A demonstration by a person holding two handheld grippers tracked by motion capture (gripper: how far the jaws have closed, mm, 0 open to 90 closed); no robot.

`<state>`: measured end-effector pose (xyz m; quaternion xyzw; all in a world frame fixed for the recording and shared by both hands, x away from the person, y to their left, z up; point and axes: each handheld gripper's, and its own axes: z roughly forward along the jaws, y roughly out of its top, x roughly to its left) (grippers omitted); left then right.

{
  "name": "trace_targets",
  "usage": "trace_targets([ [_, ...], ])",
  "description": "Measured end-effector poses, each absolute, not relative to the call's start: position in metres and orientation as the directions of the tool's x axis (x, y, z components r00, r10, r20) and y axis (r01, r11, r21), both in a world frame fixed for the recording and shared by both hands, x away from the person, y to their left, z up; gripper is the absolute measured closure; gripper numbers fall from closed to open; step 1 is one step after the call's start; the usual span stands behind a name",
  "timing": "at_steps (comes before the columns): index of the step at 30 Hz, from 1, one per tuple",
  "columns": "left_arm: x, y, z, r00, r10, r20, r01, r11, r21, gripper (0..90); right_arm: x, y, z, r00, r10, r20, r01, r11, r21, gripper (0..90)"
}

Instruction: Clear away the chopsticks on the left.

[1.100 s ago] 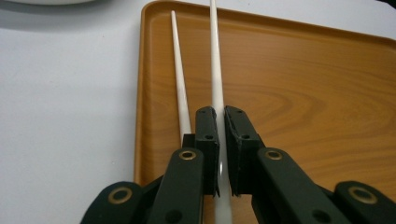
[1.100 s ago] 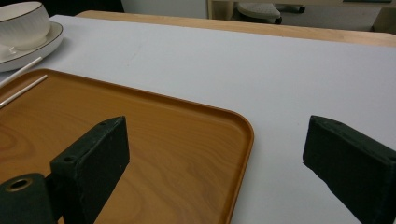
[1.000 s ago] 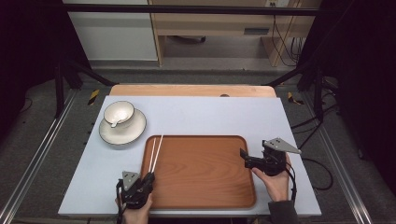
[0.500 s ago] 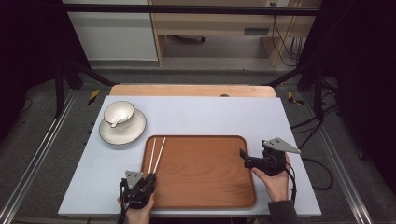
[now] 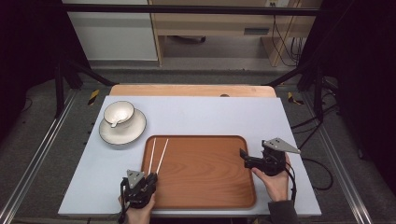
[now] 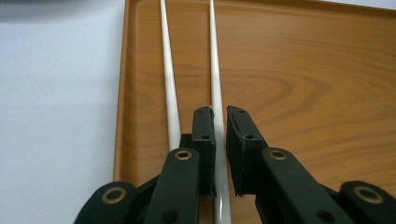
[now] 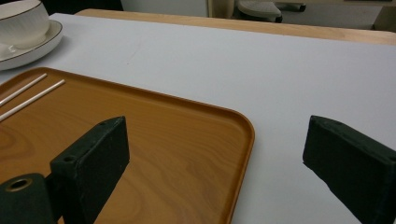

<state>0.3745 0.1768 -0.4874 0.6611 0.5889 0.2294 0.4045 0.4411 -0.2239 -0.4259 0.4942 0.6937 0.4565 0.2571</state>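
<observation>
Your left gripper (image 6: 220, 154) clenched one white chopstick (image 6: 215, 70) on the wooden tray (image 5: 210, 186); your right gripper (image 7: 215, 158) stood released.

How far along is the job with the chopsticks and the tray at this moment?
Done: both chopsticks lie side by side along the left edge of the wooden tray. In hand: the left gripper has its jaws nearly shut around the near end of one chopstick, a slight gap showing. The right gripper hangs open at the tray's right rim. Left, probably: the bowl on its saucer sits off the tray.
</observation>
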Motion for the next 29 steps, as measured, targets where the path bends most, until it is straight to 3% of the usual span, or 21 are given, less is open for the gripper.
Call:
trace_targets([
  [6,0.375,0.183,-0.477,0.242,0.952,-0.187,0.562,0.020,0.827,76.4,0.440,-0.225,-0.425,-0.379,0.921,0.092,0.446,0.094,0.890,7.2],
  [11,0.383,0.195,-0.459,0.316,0.924,-0.214,0.530,0.015,0.848,64.6,0.440,-0.227,-0.424,-0.375,0.922,0.095,0.444,0.089,0.892,7.0],
  [20,0.394,0.224,-0.434,0.433,0.888,-0.151,0.460,-0.073,0.885,40.8,0.439,-0.231,-0.422,-0.370,0.923,0.105,0.438,0.073,0.896,6.7],
  [29,0.404,0.255,-0.431,0.444,0.889,-0.111,0.455,-0.117,0.883,29.4,0.439,-0.235,-0.424,-0.358,0.928,0.105,0.442,0.069,0.894,6.4],
])
